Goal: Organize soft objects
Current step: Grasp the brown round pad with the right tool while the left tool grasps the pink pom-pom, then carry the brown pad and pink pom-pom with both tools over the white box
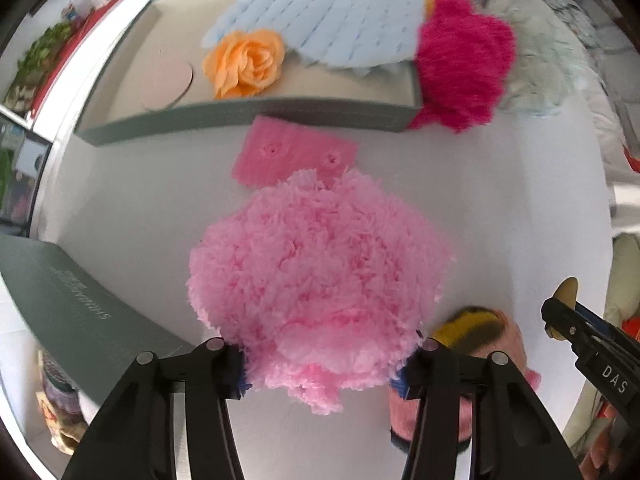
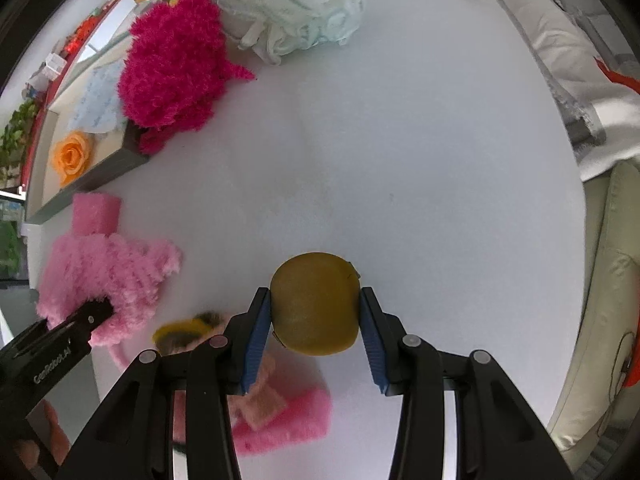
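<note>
The left gripper [image 1: 324, 364] clasps a fluffy pale-pink chenille mitt [image 1: 316, 280] over the white table [image 1: 480, 208], just short of a flat pink sponge pad [image 1: 292, 156]. The right gripper [image 2: 316, 332] pinches a round olive-yellow foam ball [image 2: 314, 304]. Beyond, a shallow grey-green tray [image 1: 240, 118] holds an orange fabric rose [image 1: 244, 62] and pale-blue quilted cloth [image 1: 344, 28]; a magenta shaggy mitt [image 1: 464, 68] overhangs its right corner.

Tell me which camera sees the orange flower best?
The left wrist view. The orange flower sits big and near the middle, petals showing, inside the box. The right wrist view shows it small at the far left edge.
</note>
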A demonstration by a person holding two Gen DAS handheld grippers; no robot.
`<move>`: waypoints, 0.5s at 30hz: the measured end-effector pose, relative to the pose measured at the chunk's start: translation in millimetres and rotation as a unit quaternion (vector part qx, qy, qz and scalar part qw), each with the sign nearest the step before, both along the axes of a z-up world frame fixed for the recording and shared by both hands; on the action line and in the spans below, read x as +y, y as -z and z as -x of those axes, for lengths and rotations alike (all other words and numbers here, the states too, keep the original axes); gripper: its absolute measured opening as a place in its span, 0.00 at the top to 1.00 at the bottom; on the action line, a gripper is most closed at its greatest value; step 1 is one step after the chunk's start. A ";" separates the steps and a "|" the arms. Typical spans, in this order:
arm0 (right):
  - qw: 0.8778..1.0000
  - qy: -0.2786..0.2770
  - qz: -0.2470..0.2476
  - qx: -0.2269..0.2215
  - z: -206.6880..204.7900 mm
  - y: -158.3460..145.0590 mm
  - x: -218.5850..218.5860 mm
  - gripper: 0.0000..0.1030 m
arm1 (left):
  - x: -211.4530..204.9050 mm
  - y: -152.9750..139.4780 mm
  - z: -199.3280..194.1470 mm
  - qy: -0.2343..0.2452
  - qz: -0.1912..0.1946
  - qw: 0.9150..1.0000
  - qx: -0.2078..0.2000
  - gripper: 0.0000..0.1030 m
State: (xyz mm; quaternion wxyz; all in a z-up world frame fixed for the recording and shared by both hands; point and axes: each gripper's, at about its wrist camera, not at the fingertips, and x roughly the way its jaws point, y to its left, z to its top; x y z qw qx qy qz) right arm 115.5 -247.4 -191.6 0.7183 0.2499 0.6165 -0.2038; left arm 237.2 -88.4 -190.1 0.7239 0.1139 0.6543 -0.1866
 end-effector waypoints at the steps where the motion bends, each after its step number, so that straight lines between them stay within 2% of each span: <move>1: 1.000 0.003 -0.001 -0.003 5.0 -4.2 3.2 0.55 | 0.1 -3.3 1.3 0.003 0.002 1.000 -0.003 0.49; 11: 1.000 0.011 -0.010 -0.020 58.0 -37.3 32.2 0.55 | 26.2 -58.7 41.5 0.048 0.031 0.998 -0.037 0.49; 15: 1.000 0.006 -0.011 -0.023 66.8 -47.0 43.3 0.55 | 34.1 -75.4 57.8 0.063 0.040 0.997 -0.037 0.49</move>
